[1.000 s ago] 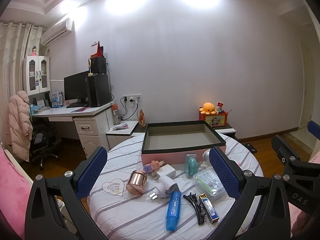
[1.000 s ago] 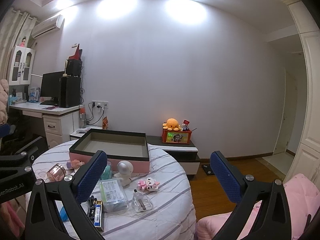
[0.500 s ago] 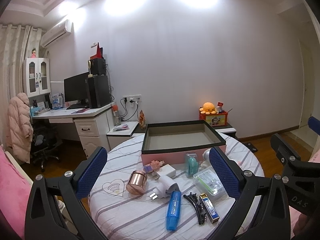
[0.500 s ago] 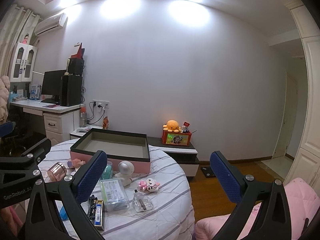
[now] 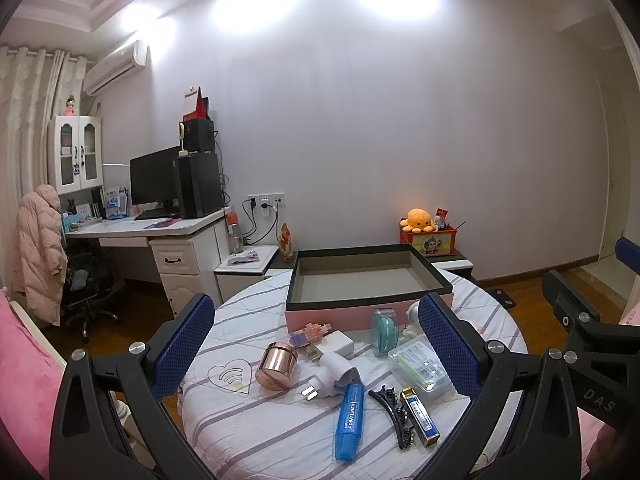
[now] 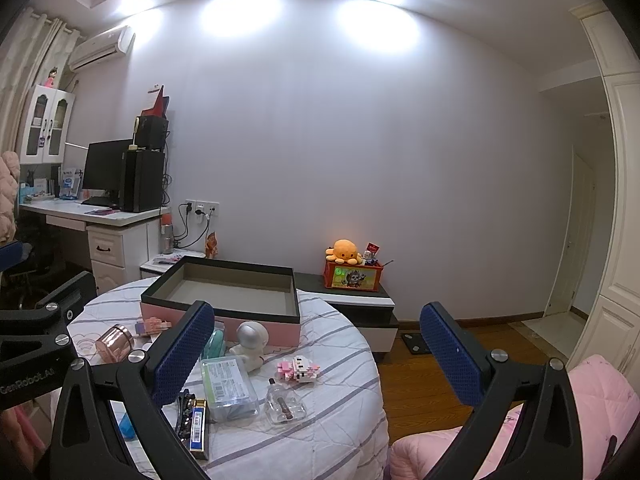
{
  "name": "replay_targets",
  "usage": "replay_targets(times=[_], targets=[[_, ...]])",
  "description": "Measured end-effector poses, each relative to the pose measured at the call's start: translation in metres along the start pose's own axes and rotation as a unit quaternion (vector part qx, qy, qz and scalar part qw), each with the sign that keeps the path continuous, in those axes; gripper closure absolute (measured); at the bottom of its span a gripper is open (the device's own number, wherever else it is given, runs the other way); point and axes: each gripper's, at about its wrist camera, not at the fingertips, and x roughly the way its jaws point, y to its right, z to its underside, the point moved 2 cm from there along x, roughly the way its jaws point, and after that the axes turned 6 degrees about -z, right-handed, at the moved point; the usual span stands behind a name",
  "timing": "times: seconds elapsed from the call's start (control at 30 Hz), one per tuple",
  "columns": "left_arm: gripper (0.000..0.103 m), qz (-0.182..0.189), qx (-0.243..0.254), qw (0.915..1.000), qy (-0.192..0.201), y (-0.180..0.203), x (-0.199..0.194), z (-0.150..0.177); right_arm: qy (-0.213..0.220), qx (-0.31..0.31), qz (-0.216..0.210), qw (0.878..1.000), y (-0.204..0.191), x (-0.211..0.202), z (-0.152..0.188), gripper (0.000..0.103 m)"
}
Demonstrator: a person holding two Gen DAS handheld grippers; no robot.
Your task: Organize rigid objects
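Left gripper (image 5: 316, 344) agape, right gripper (image 6: 316, 350) agape, box (image 5: 320, 314)

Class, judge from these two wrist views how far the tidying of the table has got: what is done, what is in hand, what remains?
Done: nothing; the pink box looks empty. In hand: nothing; the left gripper and right gripper are both open, holding nothing. Left: everything, including the copper tin, blue marker, hair clip and astronaut figure, all lying on the table.

The right gripper (image 6: 316, 350) hangs with jaws spread wide above the round worktop (image 6: 344, 364), where trinkets lie before a pink box (image 6: 224, 322).
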Motion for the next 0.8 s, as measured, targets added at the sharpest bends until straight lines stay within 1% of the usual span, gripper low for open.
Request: replay_targets(times=[0.23,0.37,0.53,0.67,0.8], targets=[[0.000,-0.001,0.000,1.0000,0.000,-0.001,-0.001,-0.001,0.002,0.000,0.001,1.000,0.000,-0.002,0.000,0.000],[0.000,0.006,0.005,0.9999,-0.011,0.001,0.002,0.002,-0.006,-0.003,-0.003,1.000,-0.001,0.001,0.002,0.000],[0.000,0.008,0.016,0.9988,-0.046,0.003,0.014,0.017,-0.044,-0.005,-0.011,0.999,-0.006,0.014,0.014,0.000],[0.000,0.003,0.025,0.9969,-0.075,0.003,0.024,0.035,-0.073,-0.006,-0.019,0.997,-0.010,0.022,0.027,0.000],[0.000,-0.003,0.032,0.9937,-0.107,0.001,0.035,0.056,-0.107,-0.014,-0.017,0.994,-0.015,0.031,0.043,0.000]])
